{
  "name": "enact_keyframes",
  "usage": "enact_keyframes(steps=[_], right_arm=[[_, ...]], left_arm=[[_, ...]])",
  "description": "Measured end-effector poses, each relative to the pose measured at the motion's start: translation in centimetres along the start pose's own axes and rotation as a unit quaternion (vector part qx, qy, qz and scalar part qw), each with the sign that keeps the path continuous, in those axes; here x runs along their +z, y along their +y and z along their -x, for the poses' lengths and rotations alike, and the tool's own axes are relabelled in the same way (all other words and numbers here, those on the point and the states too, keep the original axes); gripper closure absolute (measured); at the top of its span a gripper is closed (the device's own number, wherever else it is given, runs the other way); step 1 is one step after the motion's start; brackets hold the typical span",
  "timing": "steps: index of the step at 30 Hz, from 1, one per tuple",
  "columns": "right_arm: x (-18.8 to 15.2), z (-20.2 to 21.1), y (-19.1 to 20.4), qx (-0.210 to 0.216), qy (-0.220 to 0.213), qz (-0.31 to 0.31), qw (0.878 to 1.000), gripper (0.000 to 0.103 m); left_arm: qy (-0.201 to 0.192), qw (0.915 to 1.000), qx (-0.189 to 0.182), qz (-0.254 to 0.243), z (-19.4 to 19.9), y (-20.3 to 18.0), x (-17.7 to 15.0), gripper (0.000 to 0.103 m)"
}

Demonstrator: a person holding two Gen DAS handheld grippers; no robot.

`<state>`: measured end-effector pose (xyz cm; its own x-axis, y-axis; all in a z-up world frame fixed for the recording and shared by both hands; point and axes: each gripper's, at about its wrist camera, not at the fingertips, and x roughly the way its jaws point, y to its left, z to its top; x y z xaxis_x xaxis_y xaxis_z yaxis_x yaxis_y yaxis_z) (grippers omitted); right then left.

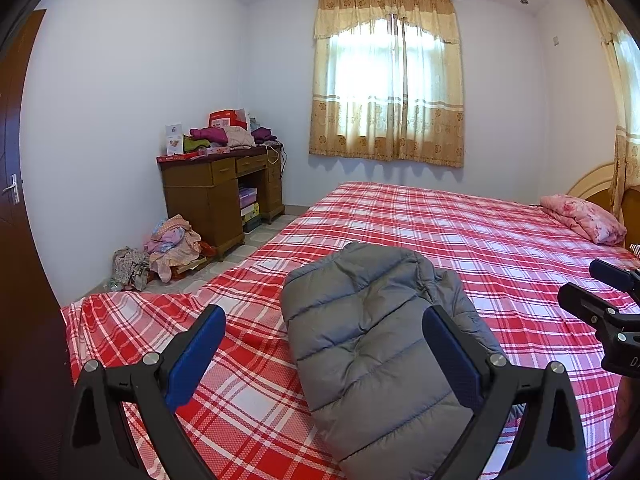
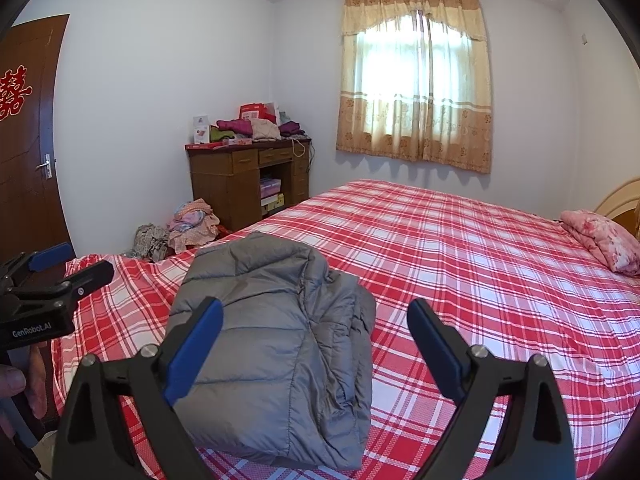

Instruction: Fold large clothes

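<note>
A grey quilted puffer jacket [image 1: 380, 352] lies folded into a compact bundle on the red plaid bed [image 1: 500, 248], near its foot. My left gripper [image 1: 324, 316] hovers above it, open, blue pads wide apart and nothing between them. In the right wrist view the same jacket [image 2: 272, 344] sits under and left of my right gripper [image 2: 316, 312], which is also open and empty. Each gripper shows in the other's view: the right gripper [image 1: 600, 296] at the right edge, the left gripper [image 2: 68, 268] at the left edge, held by a hand [image 2: 16, 384].
A pink floral quilt [image 1: 584, 218] lies at the head of the bed by the headboard. A wooden desk [image 1: 220, 196] piled with clothes and boxes stands in the far corner, with a heap of clothes [image 1: 168, 248] on the floor. A brown door [image 2: 28, 140] is at left.
</note>
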<state>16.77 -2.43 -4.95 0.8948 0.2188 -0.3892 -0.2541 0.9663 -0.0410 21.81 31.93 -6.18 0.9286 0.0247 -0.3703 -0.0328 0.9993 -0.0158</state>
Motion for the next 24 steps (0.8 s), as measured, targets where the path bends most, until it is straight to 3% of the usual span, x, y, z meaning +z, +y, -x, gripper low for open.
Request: enact_keyframes(steps=[19, 24], right_arm=[[0.40, 0.52, -0.19, -0.003, -0.015, 0.006, 1.000, 0.007], [0.41, 0.54, 0.08, 0.000, -0.020, 0.013, 1.000, 0.005]], left_arm=[[-0.006, 0.9999, -0.006, 0.008, 0.37, -0.14, 0.28, 0.003], [-0.005, 0.9998, 0.018, -0.012, 0.07, -0.83, 0.08, 0.003]])
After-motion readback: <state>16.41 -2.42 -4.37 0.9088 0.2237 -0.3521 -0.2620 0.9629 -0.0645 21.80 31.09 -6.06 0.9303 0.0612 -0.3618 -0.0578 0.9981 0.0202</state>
